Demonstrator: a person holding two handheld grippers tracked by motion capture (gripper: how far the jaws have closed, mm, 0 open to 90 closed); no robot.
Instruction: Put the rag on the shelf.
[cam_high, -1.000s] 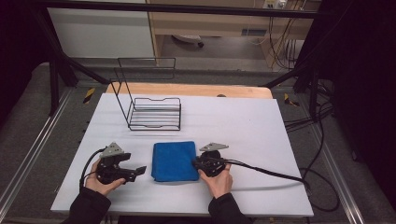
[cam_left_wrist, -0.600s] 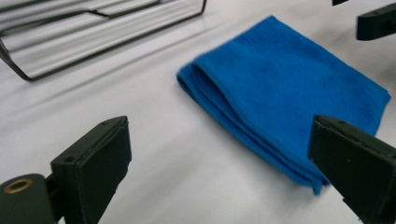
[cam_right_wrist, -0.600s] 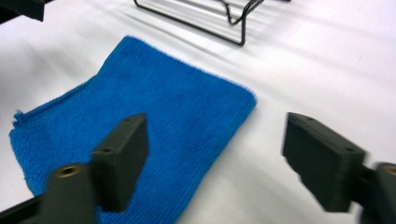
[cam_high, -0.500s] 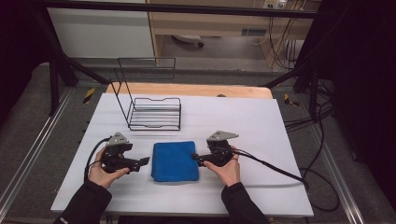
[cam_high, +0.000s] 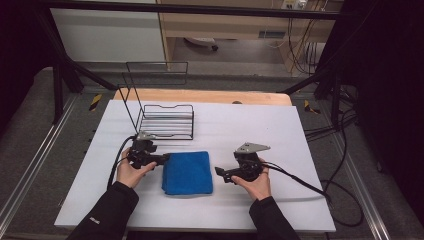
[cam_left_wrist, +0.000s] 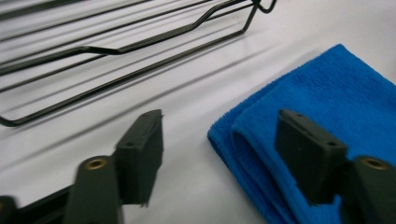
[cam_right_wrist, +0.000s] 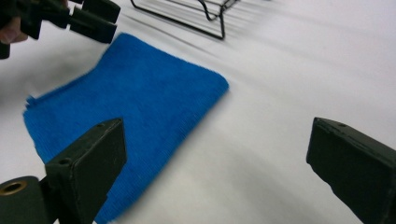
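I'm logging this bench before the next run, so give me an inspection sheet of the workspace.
Surface: white table, bare around the work.
Job's things: folded blue towel lying flat near the front; black wire rack behind it.
Clutter: nothing seen.
Grippers: left gripper open, jaws just closing, at the towel's far left corner; right gripper open, jaws just opening, apart from the towel.
Cables: one trails from each gripper; right cable runs off the table edge.
Surroundings: dark frame, wooden board behind.
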